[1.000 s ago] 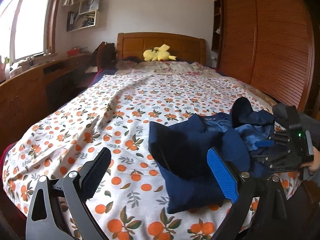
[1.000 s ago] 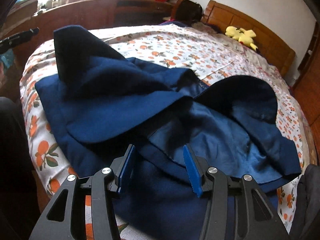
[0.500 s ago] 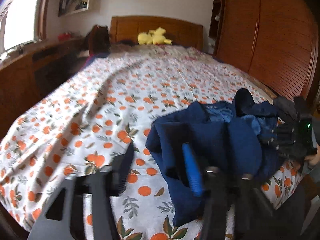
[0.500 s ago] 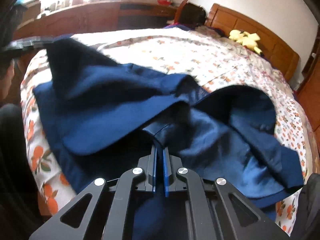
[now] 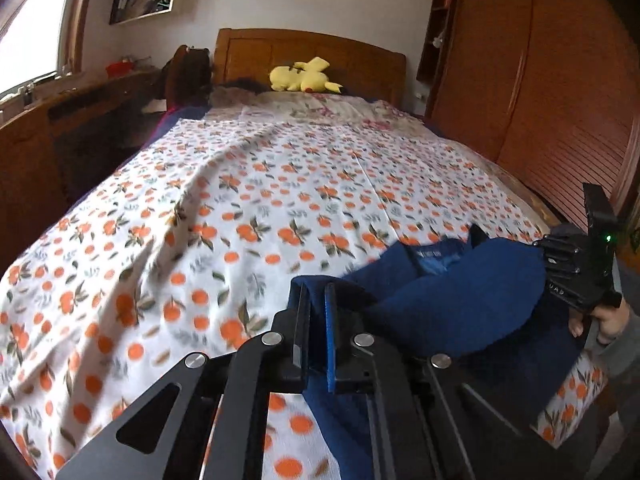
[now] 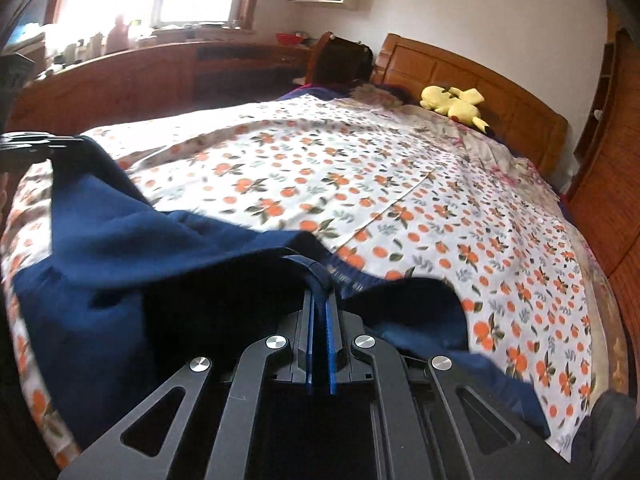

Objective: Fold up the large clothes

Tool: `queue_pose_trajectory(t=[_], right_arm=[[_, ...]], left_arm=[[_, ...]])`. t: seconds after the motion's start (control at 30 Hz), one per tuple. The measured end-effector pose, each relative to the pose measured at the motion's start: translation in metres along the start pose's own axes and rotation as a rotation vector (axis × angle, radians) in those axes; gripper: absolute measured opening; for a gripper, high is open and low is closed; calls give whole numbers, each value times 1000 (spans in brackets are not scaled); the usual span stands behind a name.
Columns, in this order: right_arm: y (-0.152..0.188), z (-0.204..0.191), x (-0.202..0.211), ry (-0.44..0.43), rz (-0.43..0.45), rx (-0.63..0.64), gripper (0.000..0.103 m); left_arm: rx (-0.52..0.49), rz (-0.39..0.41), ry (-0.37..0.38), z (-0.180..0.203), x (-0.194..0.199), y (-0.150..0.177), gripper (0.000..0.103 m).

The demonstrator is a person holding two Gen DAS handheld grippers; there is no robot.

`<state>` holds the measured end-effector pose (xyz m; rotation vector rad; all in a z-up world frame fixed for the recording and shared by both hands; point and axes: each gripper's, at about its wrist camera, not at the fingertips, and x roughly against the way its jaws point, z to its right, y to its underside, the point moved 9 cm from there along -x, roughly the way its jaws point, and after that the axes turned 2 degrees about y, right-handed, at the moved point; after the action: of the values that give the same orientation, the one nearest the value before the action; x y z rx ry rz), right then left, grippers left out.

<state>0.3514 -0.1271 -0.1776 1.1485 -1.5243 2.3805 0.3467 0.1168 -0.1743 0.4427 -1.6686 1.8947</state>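
The left gripper point(image 5: 316, 320) pinches one edge of the navy coat point(image 5: 460, 296); the right gripper point(image 6: 320, 320) pinches another; the coat sags between them across the foot of the bed point(image 5: 280, 184), its length running hand to hand; a second ago both sets of jaws stood apart over a crumpled heap.

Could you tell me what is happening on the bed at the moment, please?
A person is folding a navy garment at the foot of a bed covered in an orange-print sheet. The left gripper and the right gripper each have their jaws shut on an edge of the cloth, the left's having just closed. The garment is still rumpled, not yet folded.
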Motion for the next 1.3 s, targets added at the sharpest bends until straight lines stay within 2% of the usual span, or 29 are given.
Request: queue_pose_trajectory(t=[0.1,0.2,0.23,0.47,0.67,0.7,0.73,0.77,0.9,0.97,1.03,1.1,1.23,1.3], right_arm=[[-8,8,-18,25,-2,4,4],[-18,17,-36,48,-16,-4,4],[-20,18,-40,55,-20,-1,4],[-34,18,-77,113,-54,53,4],[-41,18,-101,156,-94,44,8],[-42,18,-101,162,-96,47,16],[-43,19,-99,177,-93,47,30],[-45,21,-95,191,-87,41,36],[-43,26,-74,199,-80,27,42],[-40,22,-59,180,-67,24,42],[-39,11,-45,154,-53,33,42],[-41,-5,-33,128,-36,43,42],[-47,-53,-17,37,-6,75,43],[-48,-78,-16,-23,-9,84,43]], left_arm=[[28,14,-1,-8,-5,-8,15],[21,47,-35,-15,-4,-10,45],[20,55,-42,-17,-3,-10,49],[33,52,-11,-23,-11,-3,49],[5,40,15,-9,-16,6,50],[-4,40,15,-7,-16,7,52],[-17,42,11,-4,-16,8,53],[-28,43,7,-3,-16,9,55],[-27,40,2,-5,-15,13,56],[-26,44,-8,-10,-13,13,57],[-28,53,-26,-15,-11,13,69],[-34,62,-42,-20,-7,12,74],[-30,80,-62,-31,1,11,91],[-26,91,-73,-37,6,10,94]])
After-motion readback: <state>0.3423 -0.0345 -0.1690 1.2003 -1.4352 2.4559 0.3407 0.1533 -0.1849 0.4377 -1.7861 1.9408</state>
